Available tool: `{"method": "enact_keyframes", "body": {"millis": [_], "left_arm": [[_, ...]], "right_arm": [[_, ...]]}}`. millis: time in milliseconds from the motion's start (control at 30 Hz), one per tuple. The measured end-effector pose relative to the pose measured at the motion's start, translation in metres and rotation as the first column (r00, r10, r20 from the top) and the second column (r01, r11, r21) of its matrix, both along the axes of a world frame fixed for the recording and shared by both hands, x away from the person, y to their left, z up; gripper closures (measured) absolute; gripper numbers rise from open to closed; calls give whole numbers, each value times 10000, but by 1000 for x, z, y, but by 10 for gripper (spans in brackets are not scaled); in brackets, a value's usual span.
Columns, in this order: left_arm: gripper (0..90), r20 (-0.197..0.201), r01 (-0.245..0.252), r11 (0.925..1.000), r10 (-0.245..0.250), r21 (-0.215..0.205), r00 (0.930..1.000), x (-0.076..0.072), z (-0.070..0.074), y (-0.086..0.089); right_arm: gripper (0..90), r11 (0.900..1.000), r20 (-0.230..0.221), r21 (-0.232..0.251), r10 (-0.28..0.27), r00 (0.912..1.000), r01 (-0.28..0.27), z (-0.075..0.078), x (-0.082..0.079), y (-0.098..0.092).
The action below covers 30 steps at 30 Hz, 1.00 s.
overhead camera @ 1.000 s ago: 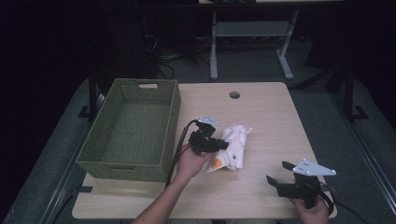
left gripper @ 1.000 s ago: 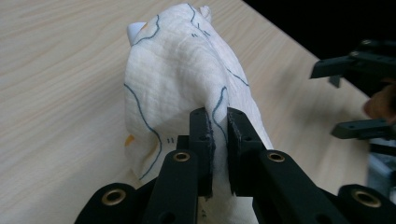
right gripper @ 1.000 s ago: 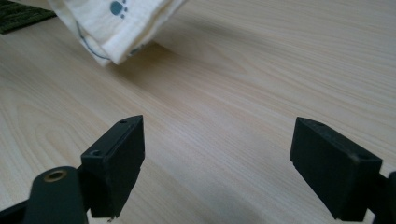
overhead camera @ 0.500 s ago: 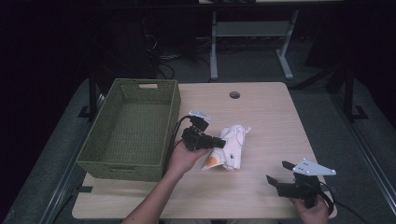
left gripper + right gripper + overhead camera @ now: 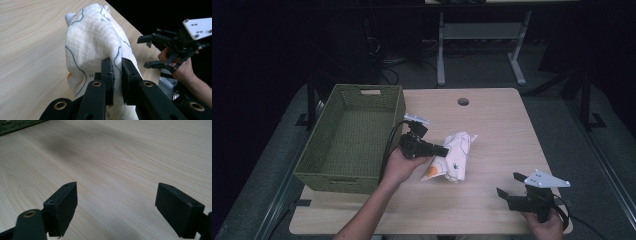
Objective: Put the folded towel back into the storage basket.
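left claw (image 5: 117, 72): clenched on a fold of the white cloth (image 5: 95, 37) | cloth: on the worktop (image 5: 502, 130), just right of the green basket (image 5: 347, 150) | right claw (image 5: 117, 210): released, holds nothing, low over bare worktop

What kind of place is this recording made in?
Probably a lab or office workspace set up for recording: a light wooden desk with a cable hole, another desk frame behind, loose cables on grey carpet.
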<state>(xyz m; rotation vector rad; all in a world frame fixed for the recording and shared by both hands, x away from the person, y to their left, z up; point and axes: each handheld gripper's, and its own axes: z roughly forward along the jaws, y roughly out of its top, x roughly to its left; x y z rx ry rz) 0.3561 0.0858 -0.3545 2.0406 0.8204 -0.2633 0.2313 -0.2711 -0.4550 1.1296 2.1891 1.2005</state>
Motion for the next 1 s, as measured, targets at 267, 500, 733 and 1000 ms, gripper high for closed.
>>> {"method": "enact_keyframes", "body": {"millis": [267, 500, 733, 1000], "left_arm": [[816, -68, 192, 9995, -194, -240, 9998, 0, 11, 10], [815, -15, 199, 9988, -200, -438, 9998, 0, 23, 21], [814, -60, 189, 9983, -193, -544, 9998, 2, 28, 28], [814, -161, 224, 9966, -237, -787, 9996, 4, 33, 36]], "right_arm": [[177, 9999, -76, 16, -104, 9999, 104, 0, 1, -1], [176, 9999, -57, 7, -129, 9999, 129, -1, 1, -2], [176, 9998, -40, -8, -176, 9998, 176, -1, 1, -2], [176, 9997, -91, -2, -248, 9997, 248, -2, 4, -3]]}}
